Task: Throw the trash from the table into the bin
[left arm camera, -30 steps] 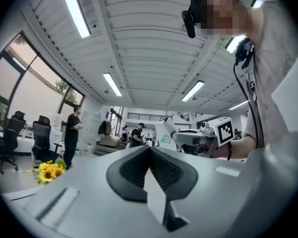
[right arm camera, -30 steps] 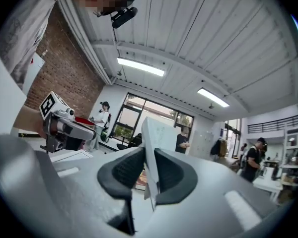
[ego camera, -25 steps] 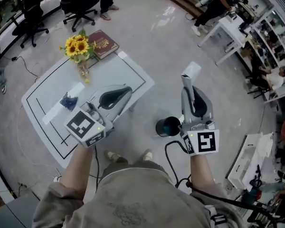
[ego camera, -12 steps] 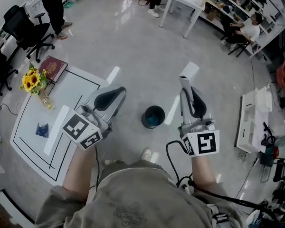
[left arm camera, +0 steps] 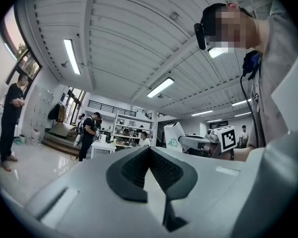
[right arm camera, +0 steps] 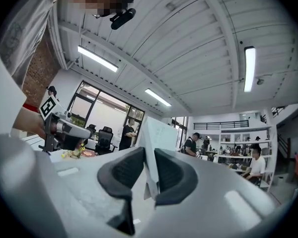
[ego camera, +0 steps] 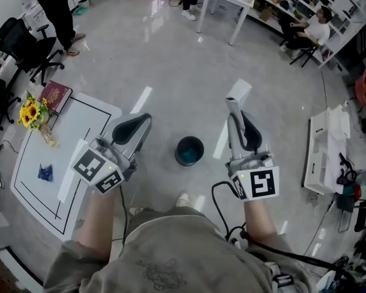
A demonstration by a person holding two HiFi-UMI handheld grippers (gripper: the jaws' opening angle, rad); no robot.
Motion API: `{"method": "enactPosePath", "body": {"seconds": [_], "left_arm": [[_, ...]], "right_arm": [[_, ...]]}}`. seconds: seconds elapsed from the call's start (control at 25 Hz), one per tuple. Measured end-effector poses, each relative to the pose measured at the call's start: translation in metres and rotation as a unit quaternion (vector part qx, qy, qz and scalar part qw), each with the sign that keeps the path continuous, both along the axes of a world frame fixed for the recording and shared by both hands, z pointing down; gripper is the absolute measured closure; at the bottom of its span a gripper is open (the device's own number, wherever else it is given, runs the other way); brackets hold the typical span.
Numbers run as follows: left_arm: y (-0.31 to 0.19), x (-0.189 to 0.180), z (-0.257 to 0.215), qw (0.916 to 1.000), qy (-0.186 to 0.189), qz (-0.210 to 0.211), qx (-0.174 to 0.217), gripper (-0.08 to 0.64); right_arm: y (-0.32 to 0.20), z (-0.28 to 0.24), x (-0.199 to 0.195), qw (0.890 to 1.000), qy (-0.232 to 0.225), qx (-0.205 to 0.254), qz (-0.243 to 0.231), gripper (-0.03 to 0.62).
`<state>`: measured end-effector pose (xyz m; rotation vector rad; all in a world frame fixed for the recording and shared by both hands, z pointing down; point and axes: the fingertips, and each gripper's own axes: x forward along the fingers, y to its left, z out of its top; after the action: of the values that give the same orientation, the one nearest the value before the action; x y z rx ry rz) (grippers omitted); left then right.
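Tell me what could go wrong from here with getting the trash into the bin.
1. The white carton in the right hand-held gripper looks off to the side of the bin, not over it; released now, it would likely hit the floor.
2. The bin's mouth looks small for the carton, which may catch the rim.
3. A blue wrapper lies on the table, easily forgotten.

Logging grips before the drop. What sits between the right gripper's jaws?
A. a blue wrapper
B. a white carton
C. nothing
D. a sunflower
B: the right gripper has its pads pressed on a white carton, which sticks out beyond them.
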<state>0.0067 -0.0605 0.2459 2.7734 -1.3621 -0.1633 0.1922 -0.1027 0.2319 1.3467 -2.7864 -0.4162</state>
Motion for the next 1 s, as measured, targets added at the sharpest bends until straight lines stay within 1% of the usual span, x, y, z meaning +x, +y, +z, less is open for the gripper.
{"method": "enactPosePath", "body": {"seconds": [0.32, 0.48, 0.72, 1.0], "left_arm": [[-0.026, 0.04, -0.001, 0.9995, -0.01, -0.029, -0.009, 0.561], [-0.04, 0.066, -0.002, 0.9993, -0.017, -0.031, -0.011, 0.561], [-0.051, 0.094, -0.003, 0.9995, -0.025, -0.007, -0.019, 0.561], [-0.057, 0.11, 0.006, 0.9988, -0.016, 0.035, -0.031, 0.561]], "right_arm": [[-0.026, 0.002, 0.037, 0.999, -0.021, -0.005, -0.033, 0.526], [-0.038, 0.005, 0.061, 0.999, -0.023, -0.005, -0.039, 0.526], [-0.042, 0.007, 0.085, 0.999, -0.04, -0.012, -0.021, 0.526], [-0.036, 0.014, 0.102, 0.999, -0.04, -0.022, 0.021, 0.526]]}}
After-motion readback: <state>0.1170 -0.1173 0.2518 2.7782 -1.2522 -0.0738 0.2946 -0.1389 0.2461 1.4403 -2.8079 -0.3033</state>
